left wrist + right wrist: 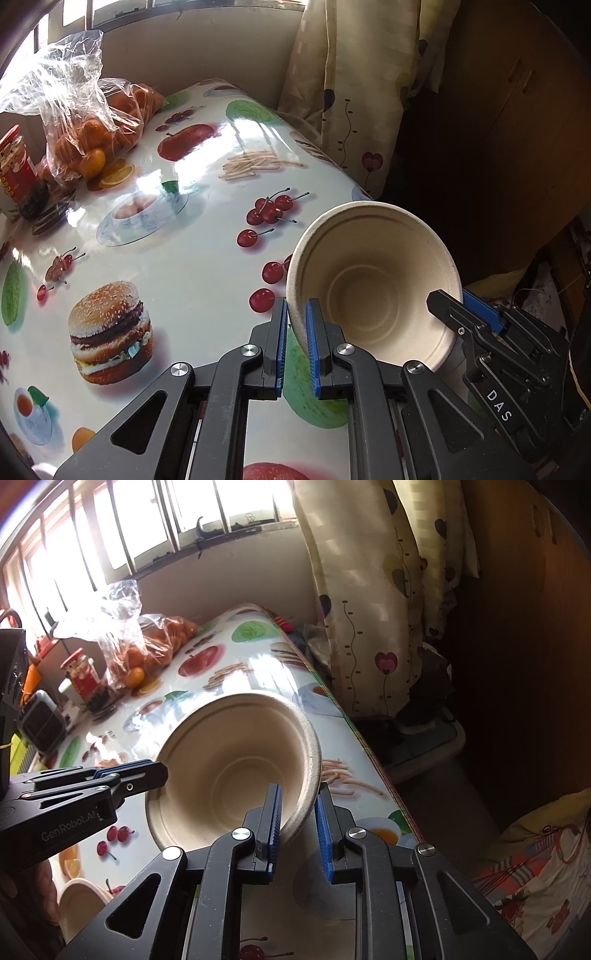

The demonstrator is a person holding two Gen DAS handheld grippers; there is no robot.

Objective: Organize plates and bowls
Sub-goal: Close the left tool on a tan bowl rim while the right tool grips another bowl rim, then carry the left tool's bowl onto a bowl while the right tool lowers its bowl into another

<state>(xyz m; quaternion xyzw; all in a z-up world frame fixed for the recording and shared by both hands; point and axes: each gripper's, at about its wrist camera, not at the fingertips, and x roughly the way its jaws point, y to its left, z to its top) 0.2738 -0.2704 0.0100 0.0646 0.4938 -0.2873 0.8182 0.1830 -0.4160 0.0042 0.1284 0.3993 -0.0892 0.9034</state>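
Observation:
A beige paper bowl (373, 284) hangs tilted over the right part of the food-print table (184, 258), its opening turned toward both cameras. My left gripper (297, 302) is shut on the bowl's left rim, one blue pad inside and one outside. In the right wrist view my right gripper (299, 788) is shut on the right rim of the same bowl (236, 760). Each gripper shows in the other's view: the right gripper (458, 302) on the far rim, the left gripper (159, 771) closed on the near-left rim. Another beige bowl (81, 904) rests at the table's near left.
A clear bag of oranges (88, 136) and a red jar (14, 166) stand at the table's far left. A patterned curtain (351, 92) hangs behind the far right corner. The table's right edge (373, 768) drops to a dark floor with a plastic bin (432, 746).

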